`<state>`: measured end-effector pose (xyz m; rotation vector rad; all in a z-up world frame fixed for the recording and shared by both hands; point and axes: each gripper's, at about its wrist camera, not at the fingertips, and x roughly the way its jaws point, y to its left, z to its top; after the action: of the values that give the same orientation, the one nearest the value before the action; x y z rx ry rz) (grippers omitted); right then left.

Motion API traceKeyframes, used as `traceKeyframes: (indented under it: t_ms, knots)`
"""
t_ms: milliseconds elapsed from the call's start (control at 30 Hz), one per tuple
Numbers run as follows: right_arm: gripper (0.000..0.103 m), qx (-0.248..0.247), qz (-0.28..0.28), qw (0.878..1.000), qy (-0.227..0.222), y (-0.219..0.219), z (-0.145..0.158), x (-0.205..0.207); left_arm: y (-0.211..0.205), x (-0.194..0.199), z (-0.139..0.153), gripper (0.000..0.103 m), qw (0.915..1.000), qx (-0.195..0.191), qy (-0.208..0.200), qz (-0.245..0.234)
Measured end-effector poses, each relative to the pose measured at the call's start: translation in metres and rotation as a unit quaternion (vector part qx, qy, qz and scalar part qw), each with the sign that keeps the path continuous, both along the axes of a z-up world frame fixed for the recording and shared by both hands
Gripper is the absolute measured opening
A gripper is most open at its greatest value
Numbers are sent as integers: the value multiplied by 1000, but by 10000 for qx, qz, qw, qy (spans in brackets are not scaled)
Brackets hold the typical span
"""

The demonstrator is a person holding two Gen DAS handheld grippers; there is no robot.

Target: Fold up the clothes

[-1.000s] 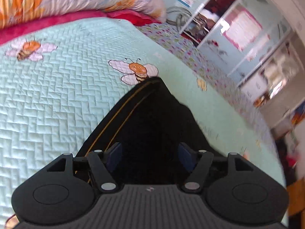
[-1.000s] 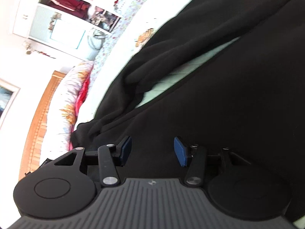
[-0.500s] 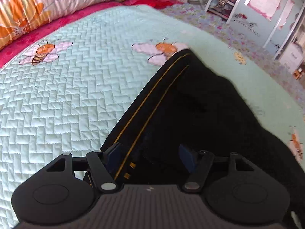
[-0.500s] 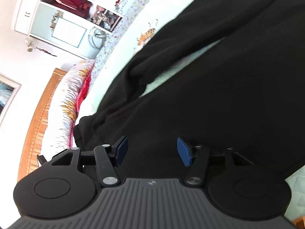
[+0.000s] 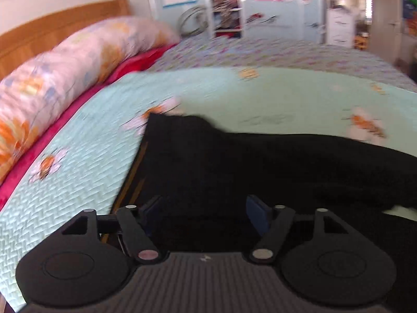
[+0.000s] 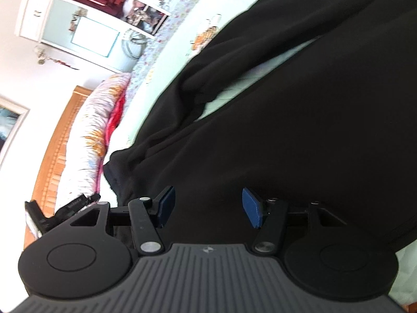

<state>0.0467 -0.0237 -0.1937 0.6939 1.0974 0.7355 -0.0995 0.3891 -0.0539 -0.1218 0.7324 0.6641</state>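
A black garment point(image 5: 234, 161) with thin yellow side stripes point(image 5: 134, 174) lies spread on the mint bee-print bedspread point(image 5: 86, 161). My left gripper point(image 5: 204, 210) hovers over its near part, blurred by motion. Its jaws are opening, and the cloth lies under the gap with neither pad pressing it. In the right wrist view the same black cloth point(image 6: 299, 120) fills most of the frame, with a sliver of bedspread point(image 6: 234, 83) showing between two dark folds. My right gripper point(image 6: 207, 207) stands open just above the cloth, its blue pads point(image 6: 165, 206) wide apart.
A long floral pillow point(image 5: 65, 60) and a red blanket edge point(image 5: 135, 65) run along the wooden headboard point(image 5: 52, 31) at the left. Beyond the bed stand pale shelves and cupboards point(image 5: 226, 13). The shelves point(image 6: 91, 20) also show in the right wrist view.
The left wrist view has swung and rolled: the garment's corner now lies farther off, and the headboard and room have come into sight. The left jaws stand wider. The right view has barely shifted.
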Motion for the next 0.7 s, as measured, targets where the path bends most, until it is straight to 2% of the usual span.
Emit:
traceKeyframes:
  t_ms: [167, 300, 433, 700]
  knots:
    - [61, 227, 0, 9995, -205, -14, 17, -13, -91, 12, 23, 73, 9960, 5, -109, -889]
    - [61, 361, -128, 9988, -291, -32, 27, -21, -151, 23, 29, 73, 9912, 2, -110, -1322]
    - [62, 473, -262, 9980, -332, -48, 33, -28, -189, 29, 33, 73, 9883, -7, -90, -1521]
    - [62, 704, -525, 9955, -368, -73, 35, -34, -237, 34, 46, 73, 9829, 233, -97, -1826]
